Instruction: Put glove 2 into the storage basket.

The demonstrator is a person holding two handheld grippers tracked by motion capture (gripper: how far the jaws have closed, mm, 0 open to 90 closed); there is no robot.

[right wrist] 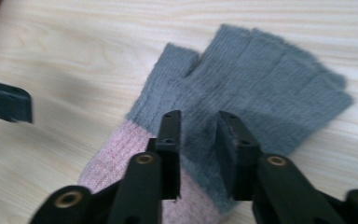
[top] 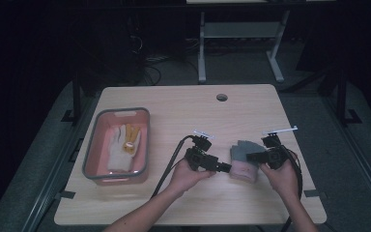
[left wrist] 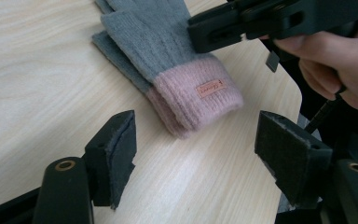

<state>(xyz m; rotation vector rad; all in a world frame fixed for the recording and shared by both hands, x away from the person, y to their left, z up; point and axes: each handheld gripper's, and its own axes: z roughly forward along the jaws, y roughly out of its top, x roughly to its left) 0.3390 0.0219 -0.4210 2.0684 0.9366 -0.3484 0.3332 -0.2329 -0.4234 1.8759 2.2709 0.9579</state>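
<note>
A pair of stacked fingerless knit gloves (top: 244, 163), grey with pink cuffs, lies flat on the wooden table at the right. In the left gripper view the pink cuff with its small label (left wrist: 210, 87) faces my left gripper (left wrist: 196, 140). That gripper stands open just short of the cuff, with only bare table between its pads. My right gripper (right wrist: 198, 126) hovers over the grey palm (right wrist: 261, 84), its jaws a narrow gap apart and the fabric showing between them, not pinched. In the high view the left gripper (top: 226, 167) and right gripper (top: 249, 156) flank the gloves.
A grey-rimmed pink bin (top: 92, 145) stands at the table's left and holds a white and yellow work glove (top: 123, 147). A round cable hole (top: 221, 97) sits near the far edge. The table's right edge is close behind the gloves.
</note>
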